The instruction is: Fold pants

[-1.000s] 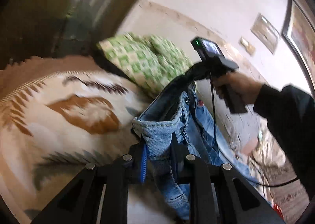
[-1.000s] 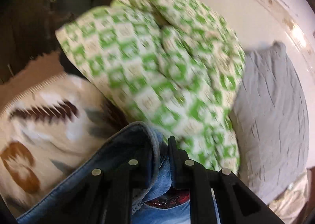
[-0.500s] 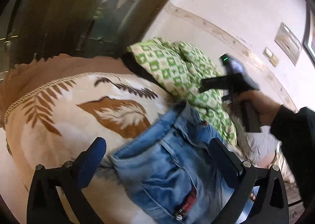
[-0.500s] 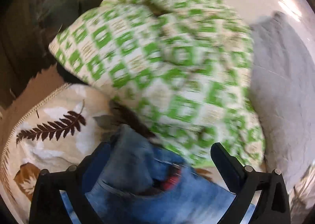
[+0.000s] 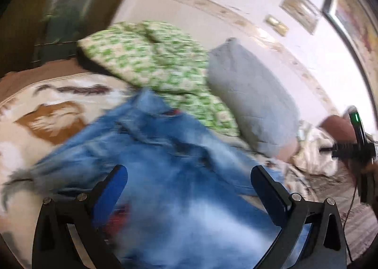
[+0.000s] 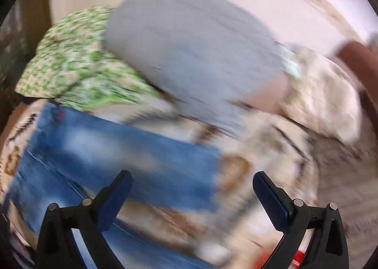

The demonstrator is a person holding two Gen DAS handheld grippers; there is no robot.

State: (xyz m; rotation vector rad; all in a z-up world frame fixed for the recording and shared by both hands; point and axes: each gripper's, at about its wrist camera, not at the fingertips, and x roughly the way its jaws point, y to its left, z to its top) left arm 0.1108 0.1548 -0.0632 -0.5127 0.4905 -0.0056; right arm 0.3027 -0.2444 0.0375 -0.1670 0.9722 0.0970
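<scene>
**Both tongs spread, pants lying free on the bed**

The left gripper [image 5: 189, 188] is standing spread, pinching nothing; the blue pants [image 5: 165, 162] are lying between and beyond its fingers on the leaf-print blanket [image 5: 47, 122]. The right gripper [image 6: 191, 193] is likewise gaping, the pants [image 6: 113, 153] lying ahead, leftward. Farther off, a green checked pillow [image 5: 151, 61] and grey pillow [image 6: 189, 40] are resting.

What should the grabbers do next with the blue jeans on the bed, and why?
Probably reach the right gripper toward the far leg end of the jeans and pinch it, ready to fold it back over. Both grippers are open and hold nothing, the left gripper hovering over the denim. The jeans lie stretched out on the patterned blanket, below the green pillow. Blur hides finer detail.
</scene>
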